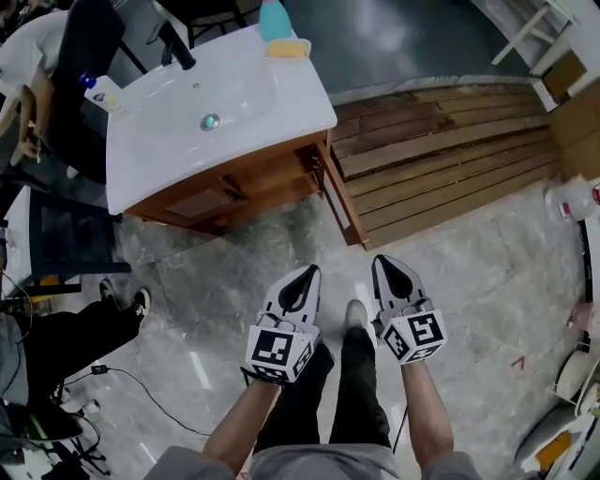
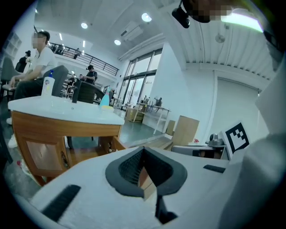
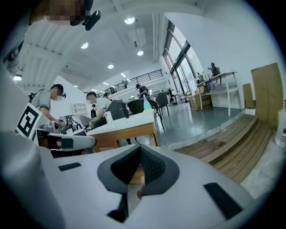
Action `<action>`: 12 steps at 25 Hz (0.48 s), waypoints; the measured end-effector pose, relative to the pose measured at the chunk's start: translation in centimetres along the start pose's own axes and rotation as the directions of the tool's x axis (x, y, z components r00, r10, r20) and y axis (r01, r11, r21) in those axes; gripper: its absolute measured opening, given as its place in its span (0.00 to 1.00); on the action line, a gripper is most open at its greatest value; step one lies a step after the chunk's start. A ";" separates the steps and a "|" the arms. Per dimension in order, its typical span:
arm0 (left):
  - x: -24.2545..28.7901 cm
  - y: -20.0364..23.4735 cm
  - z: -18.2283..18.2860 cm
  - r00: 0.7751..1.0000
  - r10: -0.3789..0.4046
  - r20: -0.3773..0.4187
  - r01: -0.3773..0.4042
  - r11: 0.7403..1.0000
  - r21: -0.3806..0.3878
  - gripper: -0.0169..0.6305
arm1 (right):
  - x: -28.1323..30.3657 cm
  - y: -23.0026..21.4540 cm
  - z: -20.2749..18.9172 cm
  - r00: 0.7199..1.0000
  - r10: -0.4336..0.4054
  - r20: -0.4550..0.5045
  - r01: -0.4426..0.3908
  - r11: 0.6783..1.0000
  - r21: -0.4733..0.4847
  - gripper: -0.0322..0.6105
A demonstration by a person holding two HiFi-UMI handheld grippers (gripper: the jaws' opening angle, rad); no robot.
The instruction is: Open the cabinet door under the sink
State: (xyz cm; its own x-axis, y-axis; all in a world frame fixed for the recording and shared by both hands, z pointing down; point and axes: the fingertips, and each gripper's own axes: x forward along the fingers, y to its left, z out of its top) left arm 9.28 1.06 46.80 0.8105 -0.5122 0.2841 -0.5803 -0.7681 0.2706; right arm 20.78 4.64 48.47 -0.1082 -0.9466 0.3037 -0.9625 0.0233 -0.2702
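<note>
Cabinet door [image 1: 202, 202] — half-hidden under sink [image 1: 150, 173], jaws together

One wooden cabinet [image 1: 253, 183] carries one white sink [image 1: 281, 103] with one black tap [image 1: 176, 45] and one drain [image 1: 210, 122]. On the sink's rim stand two bottles, a teal bottle [image 1: 274, 19] and a blue-capped bottle [image 1: 101, 92], plus one yellow sponge [image 1: 289, 49]. Two grippers show: left gripper [image 1: 307, 275], right gripper [image 1: 382, 263].

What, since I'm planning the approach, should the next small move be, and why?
Probably step closer and carry the left claw toward the brown wooden cabinet front under the white sink top, opening it on the way. It and the right claw are both shut, empty, and well short of the cabinet.
</note>
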 end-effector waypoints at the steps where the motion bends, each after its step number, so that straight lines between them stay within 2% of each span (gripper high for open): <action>1: -0.3 -0.6 1.7 1.000 -0.004 0.019 0.004 1.000 0.011 0.04 | -0.6 0.5 1.9 1.000 0.010 0.018 -0.009 1.000 -0.013 0.06; 7: -2.6 -3.9 10.6 0.995 0.010 0.101 -0.018 0.997 0.074 0.04 | -4.7 3.0 12.0 0.992 0.068 0.104 -0.059 0.994 -0.090 0.06; 12: -4.7 -7.2 16.7 0.986 0.025 0.165 -0.045 0.991 0.123 0.04 | -8.0 4.1 18.2 0.981 0.114 0.156 -0.092 0.986 -0.138 0.06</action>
State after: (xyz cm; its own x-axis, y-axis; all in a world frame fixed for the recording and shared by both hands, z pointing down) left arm 10.98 2.53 28.19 0.7980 -0.5873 0.1348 -0.6022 -0.7856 0.1419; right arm 22.27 6.48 28.29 -0.1767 -0.9764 0.1244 -0.9734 0.1547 -0.1689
